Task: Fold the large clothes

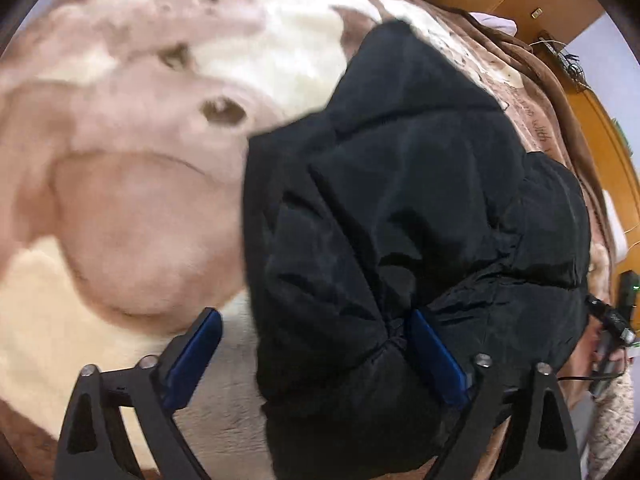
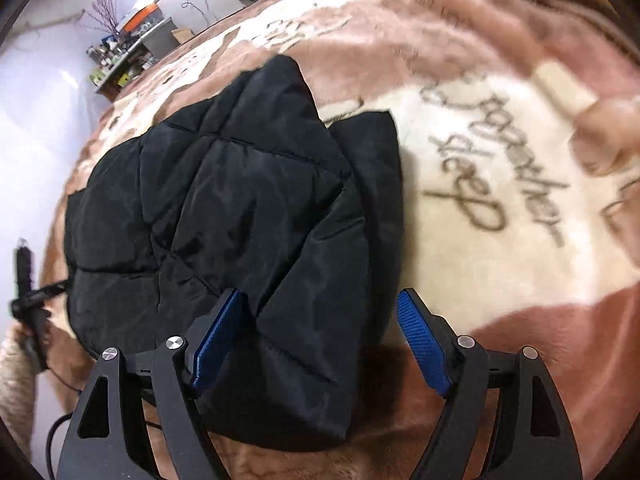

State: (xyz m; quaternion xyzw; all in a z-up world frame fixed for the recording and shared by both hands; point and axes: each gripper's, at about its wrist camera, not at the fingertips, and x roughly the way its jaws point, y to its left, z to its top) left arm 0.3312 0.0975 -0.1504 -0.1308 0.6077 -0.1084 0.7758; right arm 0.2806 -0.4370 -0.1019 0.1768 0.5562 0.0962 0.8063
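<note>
Black padded jacket (image 2: 224,216) lies folded in a bundle on a brown-and-cream plush blanket (image 2: 500,184) covering the bed. Bare blanket extends widely to either side of its edges. Left gripper (image 1: 316,356) jaws stand wide open, straddling the near left edge without pressing it. Right gripper (image 2: 320,340) jaws stand open likewise, with the near right corner between them, unclamped.
</note>
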